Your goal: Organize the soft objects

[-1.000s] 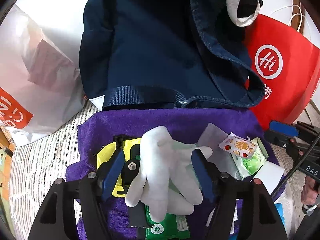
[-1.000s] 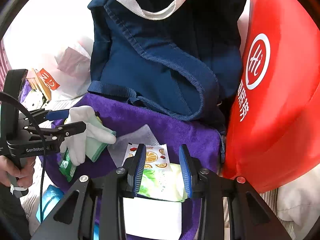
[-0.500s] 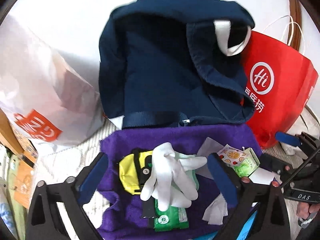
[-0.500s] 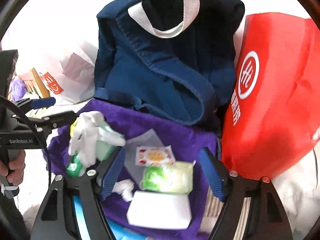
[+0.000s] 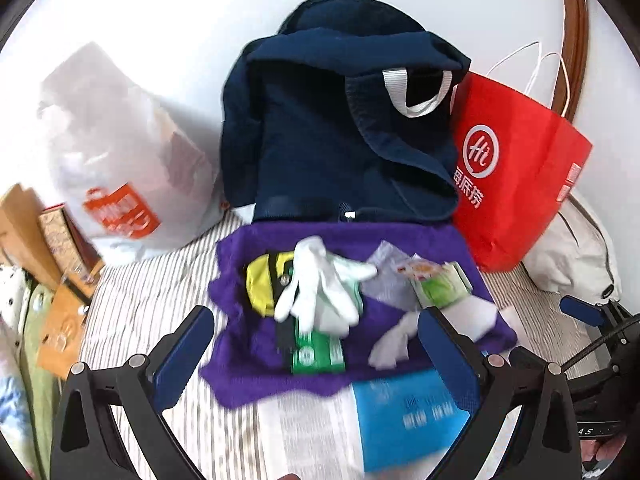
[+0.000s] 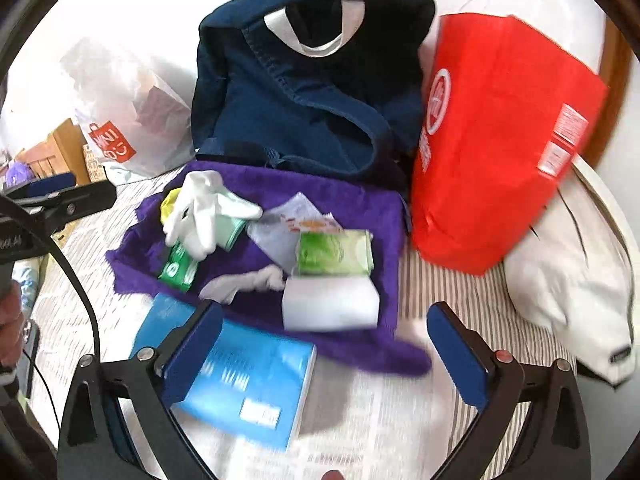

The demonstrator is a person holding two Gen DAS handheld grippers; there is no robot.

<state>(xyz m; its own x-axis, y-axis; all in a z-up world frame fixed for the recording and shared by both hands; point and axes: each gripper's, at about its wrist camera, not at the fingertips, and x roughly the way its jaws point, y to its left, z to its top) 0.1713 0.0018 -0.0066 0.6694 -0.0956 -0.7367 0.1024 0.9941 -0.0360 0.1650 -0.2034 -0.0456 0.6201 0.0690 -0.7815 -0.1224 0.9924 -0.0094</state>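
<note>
A: Both tools are up above the bed. The left gripper [image 5: 316,344] has its jaws spread wide with nothing between them, and the right gripper [image 6: 324,344] is the same, wide apart and empty.

B: And the soft things?

A: They sit in a heap on the purple towel [image 5: 432,240], which lies on the striped bedsheet [image 5: 144,304]. The white glove [image 5: 320,280] is draped over a pale green packet, with a yellow pouch [image 5: 258,284] just to its left and a green wipes pack [image 5: 318,354] poking out below it.

B: What's on the other side of the towel?

A: A fruit-print sachet [image 6: 310,224] rests against the green tissue pack [image 6: 334,254], and a white block [image 6: 330,308] touches that pack's near edge. A crumpled white tissue [image 6: 244,284] lies beside the block. A blue booklet [image 6: 244,376] sits at the towel's near edge, partly behind the right gripper's left finger.

B: Behind the towel?

A: The navy tote bag [image 5: 332,140] stands slumped, white handle [image 5: 416,92] showing, its base touching the towel. The red shopping bag [image 5: 516,176] leans just to its right, and a translucent plastic bag [image 5: 120,160] to its left.
</note>
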